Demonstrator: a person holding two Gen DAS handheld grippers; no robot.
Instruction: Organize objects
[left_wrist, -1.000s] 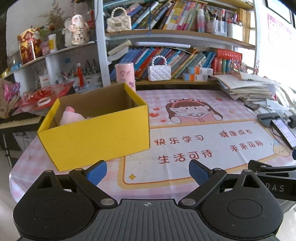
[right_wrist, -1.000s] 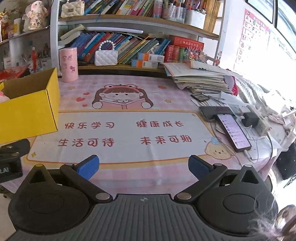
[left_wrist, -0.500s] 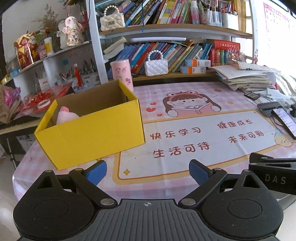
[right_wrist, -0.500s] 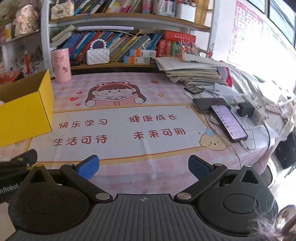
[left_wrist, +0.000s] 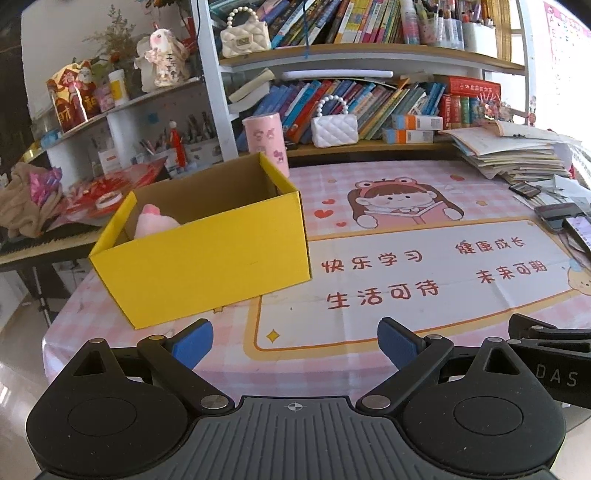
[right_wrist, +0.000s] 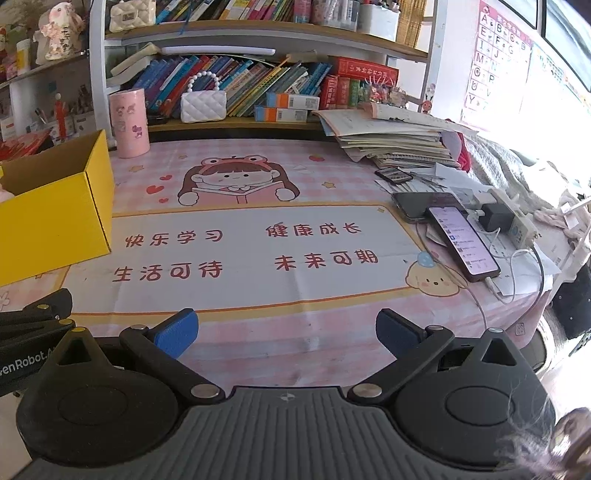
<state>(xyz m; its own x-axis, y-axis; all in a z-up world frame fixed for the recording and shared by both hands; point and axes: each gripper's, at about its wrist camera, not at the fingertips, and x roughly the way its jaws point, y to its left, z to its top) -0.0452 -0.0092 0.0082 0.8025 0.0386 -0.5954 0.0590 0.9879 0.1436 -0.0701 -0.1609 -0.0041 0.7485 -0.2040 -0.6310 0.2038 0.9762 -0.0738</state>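
— Round table under a pink checked cloth (left_wrist: 369, 184) printed with a cartoon girl and red characters, close against a white-framed wooden bookshelf (right_wrist: 258, 33).

— Packed with slanting coloured books (right_wrist: 236, 85); two quilted white handbags with pearl handles, one on each level (left_wrist: 334, 129) (left_wrist: 244, 37).

— Further left, a curved white side shelf (left_wrist: 122, 110) crowded with ornaments and a pale plush figure (left_wrist: 160, 55).

— Pale glossy floor (left_wrist: 14, 369) below the table edge.

— On the right wall, a pink alphabet poster (right_wrist: 495, 55). Strong daylight from that side, washing out the far edge.

— Stack of papers and notebooks (right_wrist: 399, 140) near it.
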